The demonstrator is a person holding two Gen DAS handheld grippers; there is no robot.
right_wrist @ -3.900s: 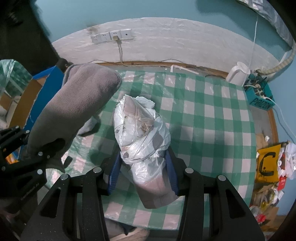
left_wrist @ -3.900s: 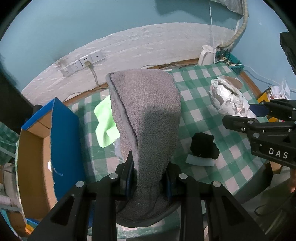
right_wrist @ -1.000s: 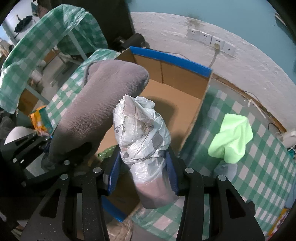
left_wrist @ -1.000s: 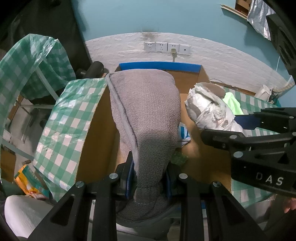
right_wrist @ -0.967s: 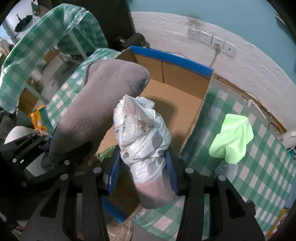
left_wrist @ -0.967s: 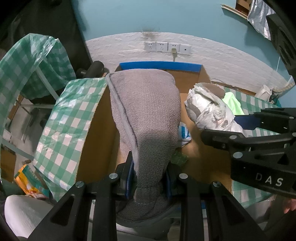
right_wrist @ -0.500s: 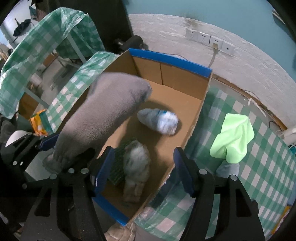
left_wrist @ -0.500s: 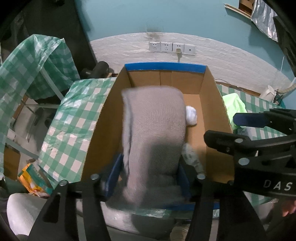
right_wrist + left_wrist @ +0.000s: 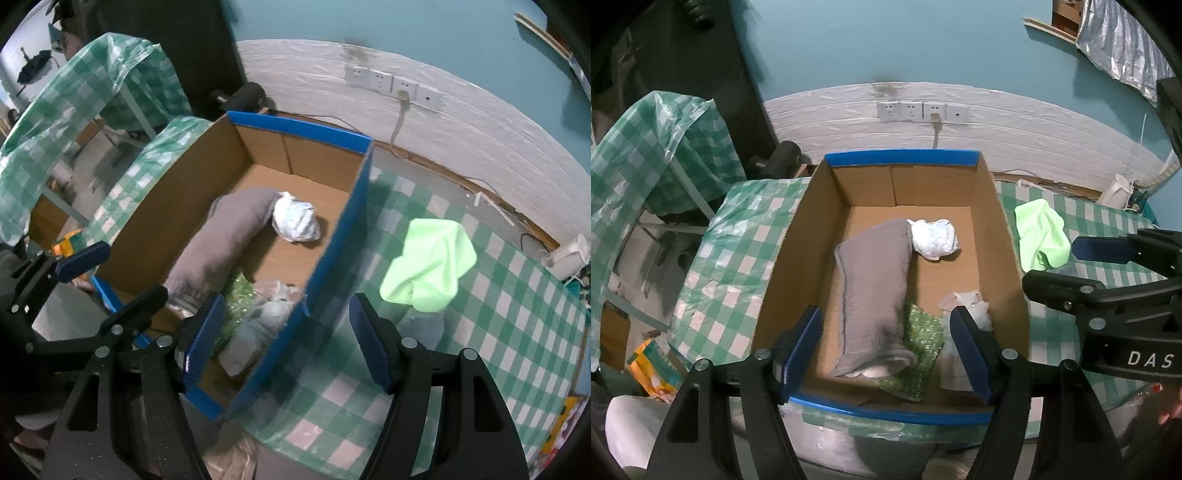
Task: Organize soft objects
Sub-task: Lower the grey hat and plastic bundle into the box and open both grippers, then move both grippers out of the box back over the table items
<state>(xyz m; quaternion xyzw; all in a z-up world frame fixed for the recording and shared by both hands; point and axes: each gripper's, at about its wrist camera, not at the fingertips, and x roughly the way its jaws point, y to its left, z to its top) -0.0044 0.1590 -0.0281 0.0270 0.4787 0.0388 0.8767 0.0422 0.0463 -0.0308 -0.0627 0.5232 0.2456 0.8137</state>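
A cardboard box with blue-taped rim point(image 9: 901, 157) point(image 9: 343, 229) stands at the table's left end. Inside lie a grey towel point(image 9: 873, 284) point(image 9: 225, 236), a white crumpled bundle point(image 9: 934, 240) point(image 9: 295, 221), a green glittery piece point(image 9: 921, 343) point(image 9: 236, 299) and a clear plastic bag bundle point(image 9: 964, 314) point(image 9: 266, 314). My left gripper point(image 9: 888, 354) is open and empty above the box's near end. My right gripper point(image 9: 286, 339) is open and empty over the box's right wall. A lime green cloth point(image 9: 1041, 236) point(image 9: 432, 269) lies on the checked table, right of the box.
The green-checked table point(image 9: 509, 332) runs right from the box. A white kettle point(image 9: 569, 256) stands at its far edge. Wall sockets point(image 9: 923, 110) sit behind the box. A checked plastic sheet point(image 9: 646, 147) hangs at the left. An orange packet point(image 9: 653, 369) lies on the floor.
Both grippers opened. The grey towel dropped from the left one and the plastic bag bundle from the right one; both now lie in the box. The right gripper shifted rightward.
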